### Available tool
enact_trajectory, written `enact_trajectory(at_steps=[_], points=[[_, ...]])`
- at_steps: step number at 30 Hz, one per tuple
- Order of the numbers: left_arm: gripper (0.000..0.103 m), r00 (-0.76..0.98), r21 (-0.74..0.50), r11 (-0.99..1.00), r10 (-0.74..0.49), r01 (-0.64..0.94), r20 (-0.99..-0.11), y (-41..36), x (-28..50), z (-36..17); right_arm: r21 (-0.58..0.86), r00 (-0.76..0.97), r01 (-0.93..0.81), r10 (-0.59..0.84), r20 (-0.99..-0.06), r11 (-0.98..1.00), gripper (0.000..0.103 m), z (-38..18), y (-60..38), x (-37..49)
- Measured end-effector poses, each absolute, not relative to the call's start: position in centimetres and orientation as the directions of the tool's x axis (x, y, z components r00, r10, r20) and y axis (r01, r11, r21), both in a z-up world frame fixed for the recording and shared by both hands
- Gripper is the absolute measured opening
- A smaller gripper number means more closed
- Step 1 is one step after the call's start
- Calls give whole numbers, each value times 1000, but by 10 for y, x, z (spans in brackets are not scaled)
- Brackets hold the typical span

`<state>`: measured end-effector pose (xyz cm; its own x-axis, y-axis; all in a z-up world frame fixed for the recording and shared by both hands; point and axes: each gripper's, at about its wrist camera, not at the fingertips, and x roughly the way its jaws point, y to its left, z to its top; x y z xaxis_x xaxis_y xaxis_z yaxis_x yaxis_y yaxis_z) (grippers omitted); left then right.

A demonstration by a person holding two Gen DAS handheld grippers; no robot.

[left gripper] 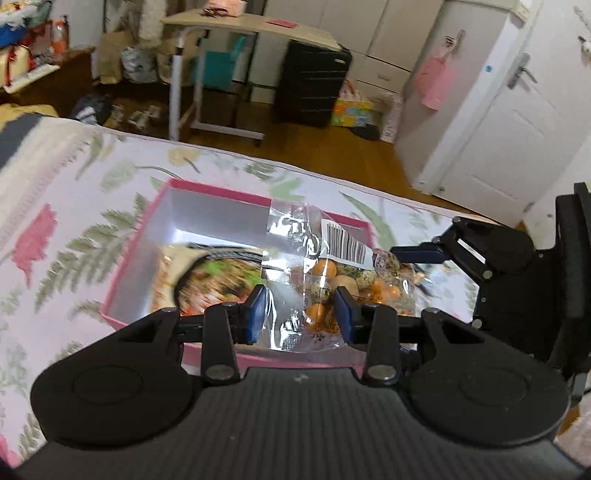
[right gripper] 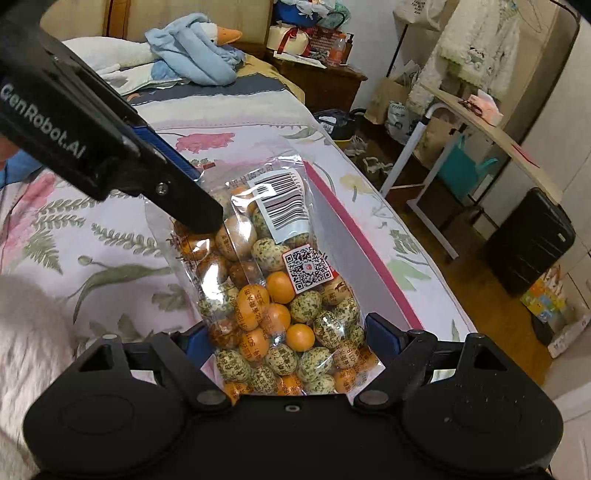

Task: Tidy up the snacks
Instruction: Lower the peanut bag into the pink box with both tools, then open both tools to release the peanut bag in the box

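A clear bag of orange and speckled coated nuts (right gripper: pixel 280 295) with a barcode label lies over the pink box (left gripper: pixel 207 192) on the bed. My right gripper (right gripper: pixel 291 338) has its fingers on both sides of the bag's lower end and grips it. My left gripper (left gripper: pixel 301 310) is closed on the bag's clear upper end (left gripper: pixel 332 273). The left gripper also shows in the right wrist view (right gripper: pixel 192 206), reaching in from the upper left. The right gripper shows in the left wrist view (left gripper: pixel 424 254) at the right. A printed snack packet (left gripper: pixel 210 280) lies inside the box.
The box rests on a floral bedspread (left gripper: pixel 74 236). A goose plush and blue blanket (right gripper: pixel 192 48) lie further up the bed. Beyond the bed edge stand a rolling desk (left gripper: pixel 236 33), a black suitcase (left gripper: pixel 314 85) and white doors (left gripper: pixel 498 122).
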<state>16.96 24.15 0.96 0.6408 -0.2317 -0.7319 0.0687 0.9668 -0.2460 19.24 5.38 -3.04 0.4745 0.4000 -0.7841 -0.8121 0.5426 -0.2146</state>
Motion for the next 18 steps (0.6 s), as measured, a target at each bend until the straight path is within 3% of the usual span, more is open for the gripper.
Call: enact_trajectory(at_steps=[6, 9, 18], points=[[40, 674, -140, 989, -76, -40, -735, 237, 177, -25, -239, 514, -793, 405, -756, 560, 88, -68, 71, 199], [52, 662, -55, 996, 2, -64, -750, 226, 181, -37, -199, 488, -802, 426, -762, 563, 89, -75, 67, 198], [55, 691, -42, 999, -28, -4, -722, 205, 158, -16, 38, 451, -724, 514, -730, 689, 91, -34, 1, 197]])
